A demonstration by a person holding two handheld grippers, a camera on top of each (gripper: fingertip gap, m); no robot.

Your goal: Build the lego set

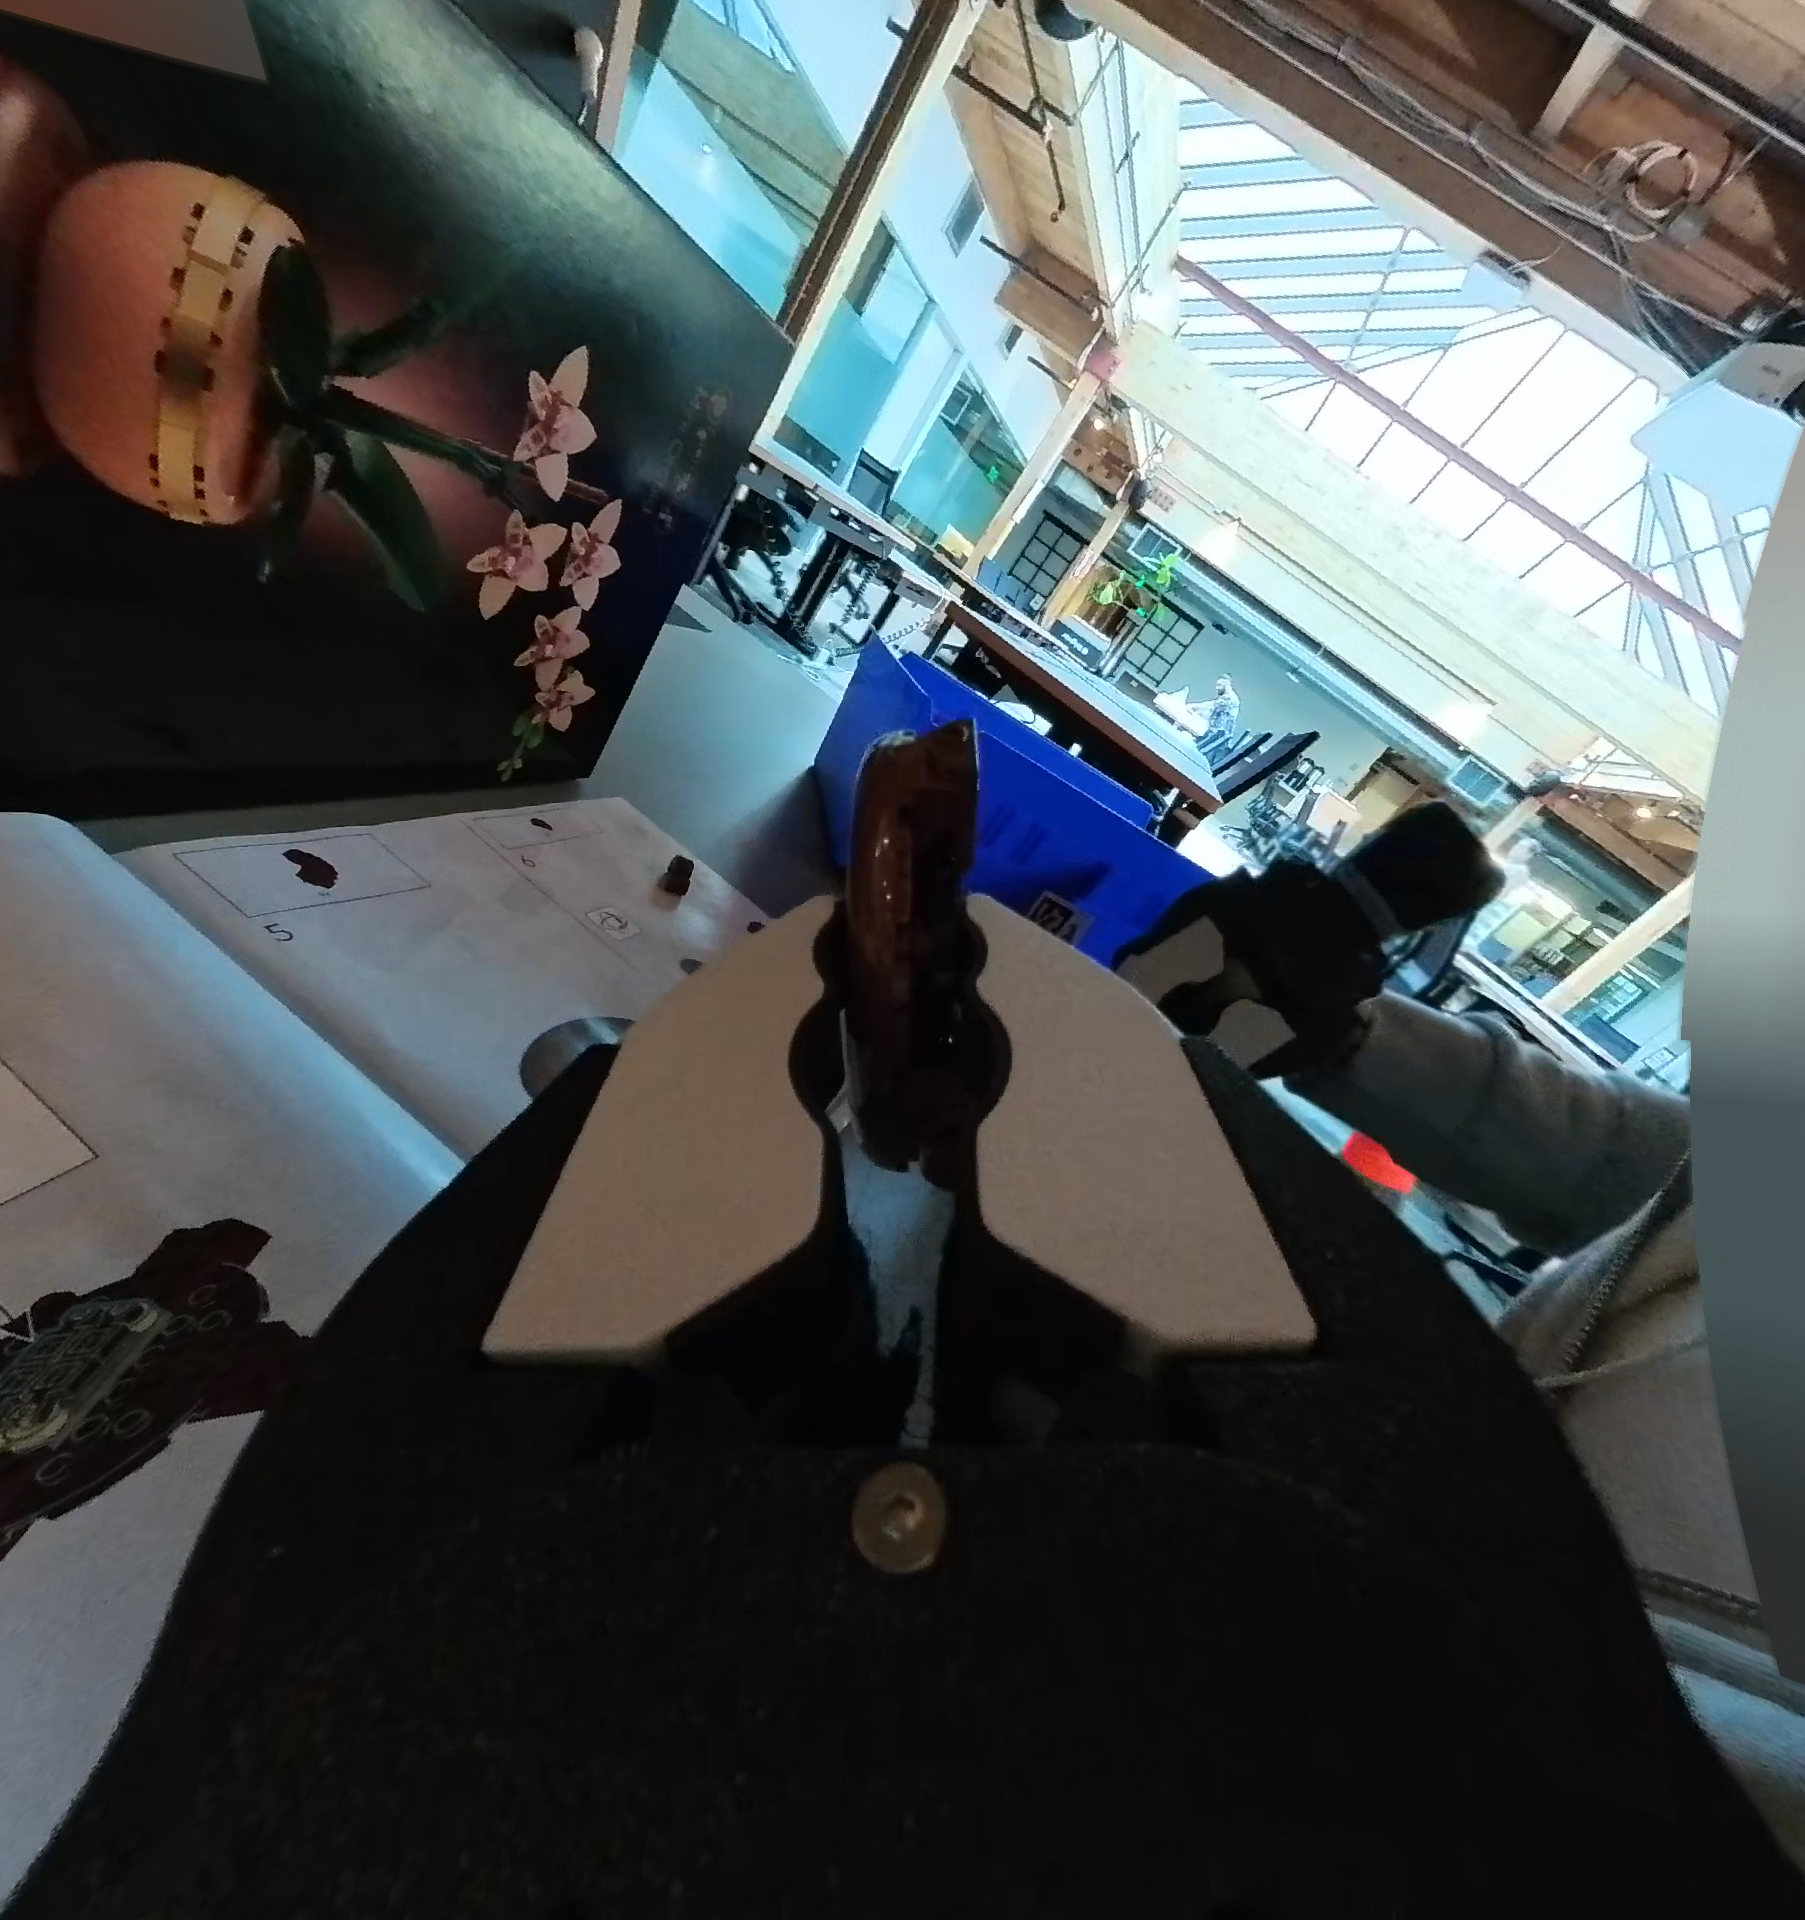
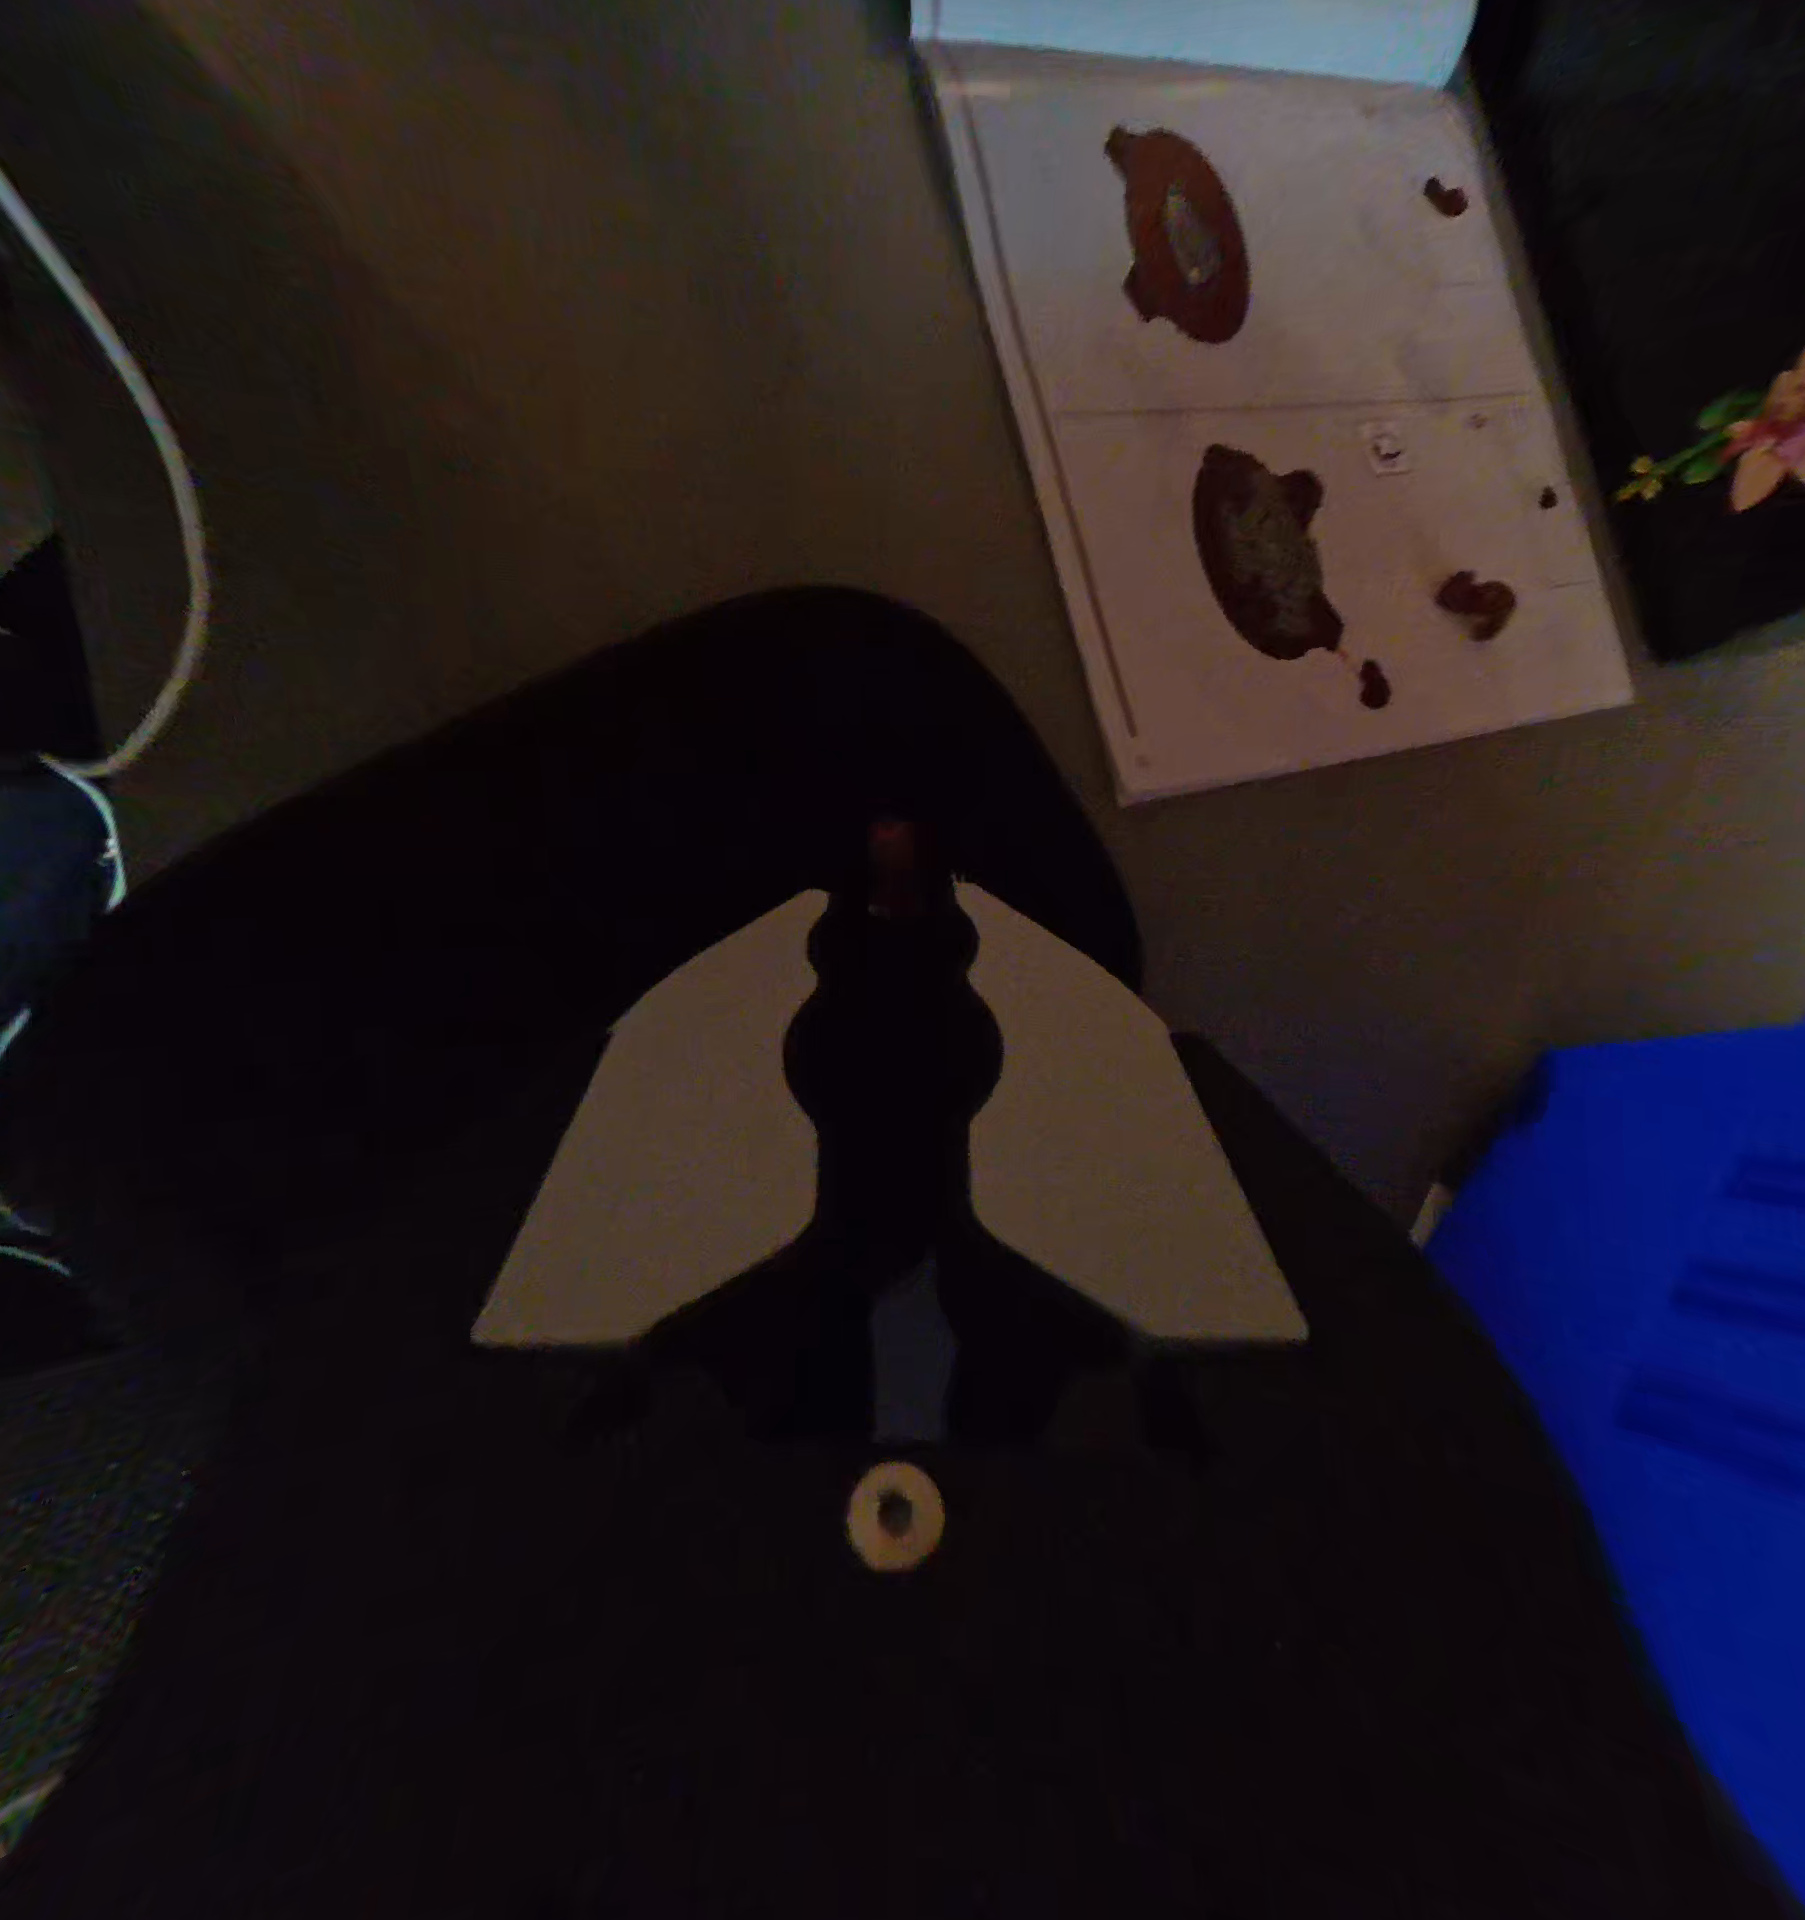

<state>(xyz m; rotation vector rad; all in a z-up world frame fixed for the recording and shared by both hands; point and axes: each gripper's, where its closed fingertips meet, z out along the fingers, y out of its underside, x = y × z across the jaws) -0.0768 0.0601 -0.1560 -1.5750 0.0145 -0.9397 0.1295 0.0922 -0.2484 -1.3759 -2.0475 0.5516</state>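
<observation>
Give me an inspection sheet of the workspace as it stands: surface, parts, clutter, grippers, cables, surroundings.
Surface: grey table, dim in the right wrist view.
Parts: brown piece upright between the left gripper's fingers; small brown bit loose on the open booklet.
Clutter: dark box with flower picture behind the booklet; blue bin beside it.
Grippers: left gripper shut on the brown piece; right gripper close over something small and reddish, grasp too dark to tell.
Cables: white cable at the table's edge.
Surroundings: open hall with desks and skylights; grey sleeve.
</observation>
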